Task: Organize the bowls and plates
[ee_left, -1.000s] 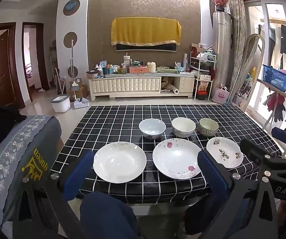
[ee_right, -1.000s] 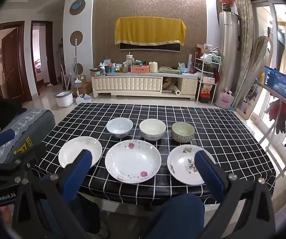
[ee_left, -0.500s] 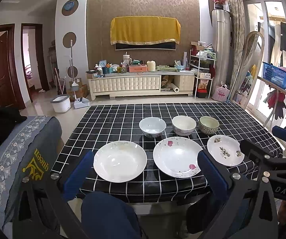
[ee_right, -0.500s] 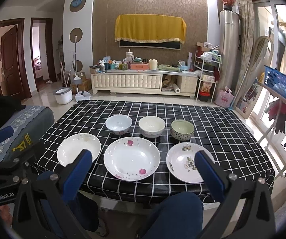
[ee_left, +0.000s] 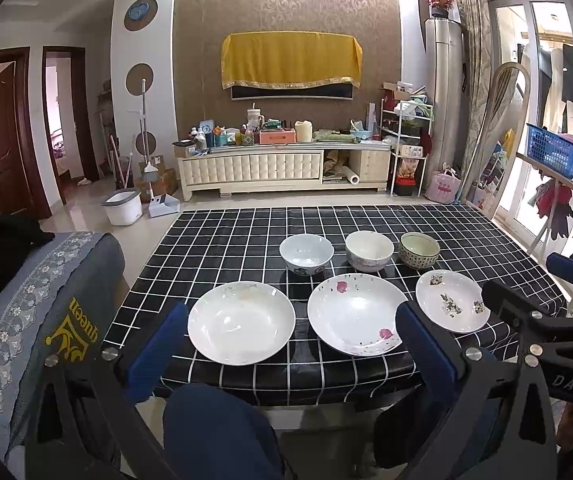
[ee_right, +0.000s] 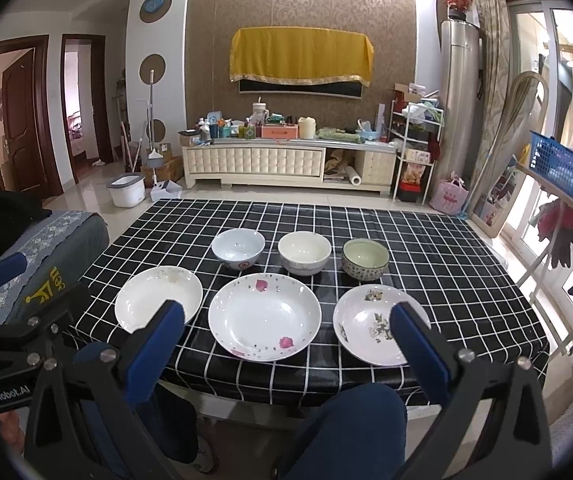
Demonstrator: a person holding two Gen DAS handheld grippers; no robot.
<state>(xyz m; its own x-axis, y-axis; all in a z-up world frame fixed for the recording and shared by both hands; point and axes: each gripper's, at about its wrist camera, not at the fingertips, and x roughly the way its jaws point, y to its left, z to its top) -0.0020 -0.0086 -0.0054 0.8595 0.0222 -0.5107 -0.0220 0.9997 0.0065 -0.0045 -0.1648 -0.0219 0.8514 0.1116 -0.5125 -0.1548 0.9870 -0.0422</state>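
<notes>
Three plates and three bowls are sitting in two rows on the checked tabletop (ee_left: 214, 240): a plain white plate (ee_left: 241, 322), a pink-petalled plate (ee_left: 356, 319) and a smaller leaf-print plate (ee_left: 452, 300) along the near edge, with a pale blue bowl (ee_left: 306, 253), a cream bowl (ee_left: 369, 249) and a green patterned bowl (ee_left: 419, 249) just behind them, all apart from one another. The left hand-held gripper (ee_left: 290, 348) and the right hand-held gripper (ee_right: 288, 346) are both hovering short of the table edge with their jaws spread wide and holding nothing. These pieces are looking like glazed ceramic, so they are probably stiff, fairly weighty, slick and liable to chip. A plate is likely best pinched at its raised near rim, a bowl across its wall at the lip, then lowered gently when stacking.
</notes>
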